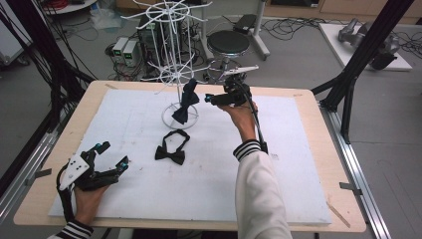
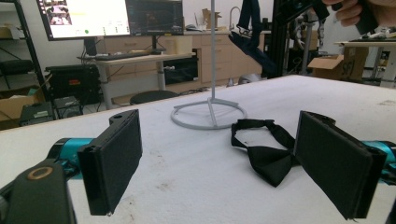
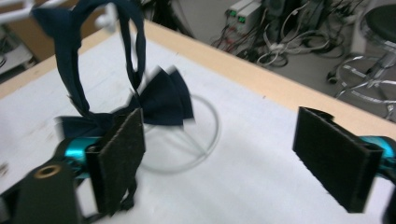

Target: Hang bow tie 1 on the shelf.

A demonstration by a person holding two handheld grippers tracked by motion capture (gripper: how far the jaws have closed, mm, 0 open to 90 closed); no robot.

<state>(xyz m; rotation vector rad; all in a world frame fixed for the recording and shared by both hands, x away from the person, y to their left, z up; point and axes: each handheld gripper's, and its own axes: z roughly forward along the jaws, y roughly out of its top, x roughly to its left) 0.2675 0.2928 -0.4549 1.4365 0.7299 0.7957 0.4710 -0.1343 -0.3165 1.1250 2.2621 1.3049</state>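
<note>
Nearest me, left of the white wire stand [image 1: 175,64], my left gripper [image 1: 113,155] rests wide open and empty on the white mat [image 1: 278,169], the black bow tie [image 1: 170,152] lies before the stand's base, the navy bow tie [image 1: 186,102] hangs from the stand, and beside it my right gripper [image 1: 202,98] gapes, holding nothing.
</note>
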